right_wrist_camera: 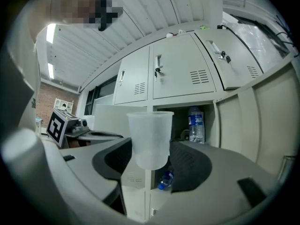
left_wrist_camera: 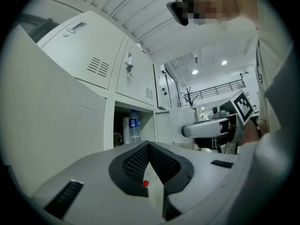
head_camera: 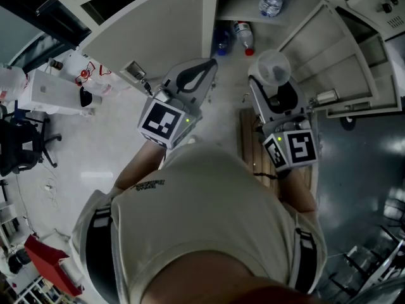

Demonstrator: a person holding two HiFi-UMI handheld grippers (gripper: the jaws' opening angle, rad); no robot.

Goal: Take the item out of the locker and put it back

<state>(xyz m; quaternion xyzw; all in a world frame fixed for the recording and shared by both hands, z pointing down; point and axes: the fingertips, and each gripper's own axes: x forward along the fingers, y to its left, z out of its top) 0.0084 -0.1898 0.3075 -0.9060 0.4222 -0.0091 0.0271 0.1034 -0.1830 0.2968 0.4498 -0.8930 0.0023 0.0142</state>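
- The right gripper (right_wrist_camera: pixel 150 150) pinches a clear cup (right_wrist_camera: pixel 150 132) by its lower part, one jaw on each side. The cup stands upright in the air in front of the locker (right_wrist_camera: pixel 185 74), not inside it.
- The cup looks thin and soft. If the jaws press more, the wall may bend and the cup may pop out. If they loosen, it may slide down, because it gets narrower toward the bottom.
- The grip is low and most of the cup rises above the jaws. A fast swing or a roll of the hand could tip it forward.
- The left gripper (left_wrist_camera: pixel 150 146) has its jaws pressed together with nothing in them, and it is just beside the right one. If both go forward together, they could hit each other or a locker door.
- The open compartment behind the cup holds an upright bottle (right_wrist_camera: pixel 196 123). I judge that putting the cup back on that shelf could knock the bottle over if the cup goes in too deep or too far to that side.
- Another bottle (right_wrist_camera: pixel 164 179) lies in the compartment below. A dropped cup could land there or on the floor.
- The rim is wider than the base, so it may catch the frame of the opening.
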